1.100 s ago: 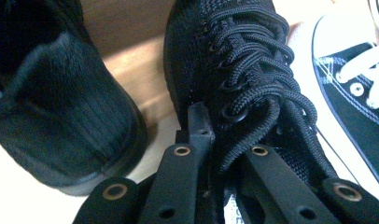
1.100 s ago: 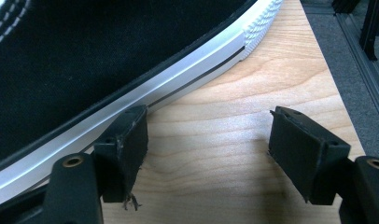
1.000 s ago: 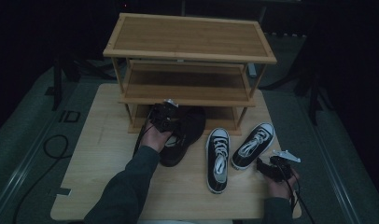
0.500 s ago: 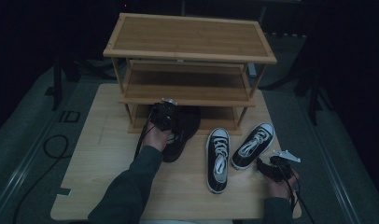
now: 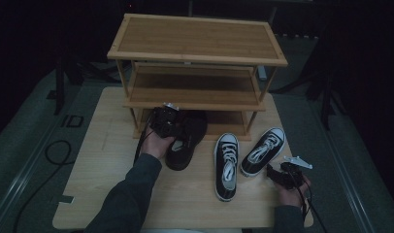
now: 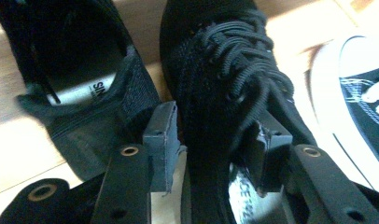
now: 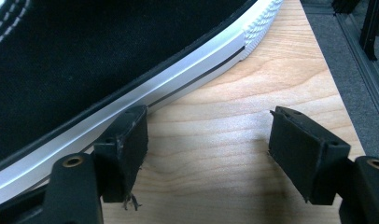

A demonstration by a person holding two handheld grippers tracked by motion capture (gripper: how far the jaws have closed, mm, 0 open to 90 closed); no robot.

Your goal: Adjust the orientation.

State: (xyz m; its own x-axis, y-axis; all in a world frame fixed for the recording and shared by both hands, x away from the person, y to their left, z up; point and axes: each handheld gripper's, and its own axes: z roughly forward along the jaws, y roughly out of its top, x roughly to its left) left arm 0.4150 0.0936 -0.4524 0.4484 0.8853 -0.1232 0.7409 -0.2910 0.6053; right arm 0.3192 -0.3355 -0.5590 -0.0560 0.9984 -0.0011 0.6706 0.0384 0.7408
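Wooden table (image 5: 112,194): left tongs (image 6: 211,149) just opened around the black shoe (image 6: 225,84); right tongs (image 7: 206,144) open, empty.

Two all-black shoes (image 6: 225,79), two white-soled sneakers (image 5: 226,165), one shelf rack (image 5: 195,53)

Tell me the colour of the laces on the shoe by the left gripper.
Black, matching the all-black shoe; clearest in the left gripper view.
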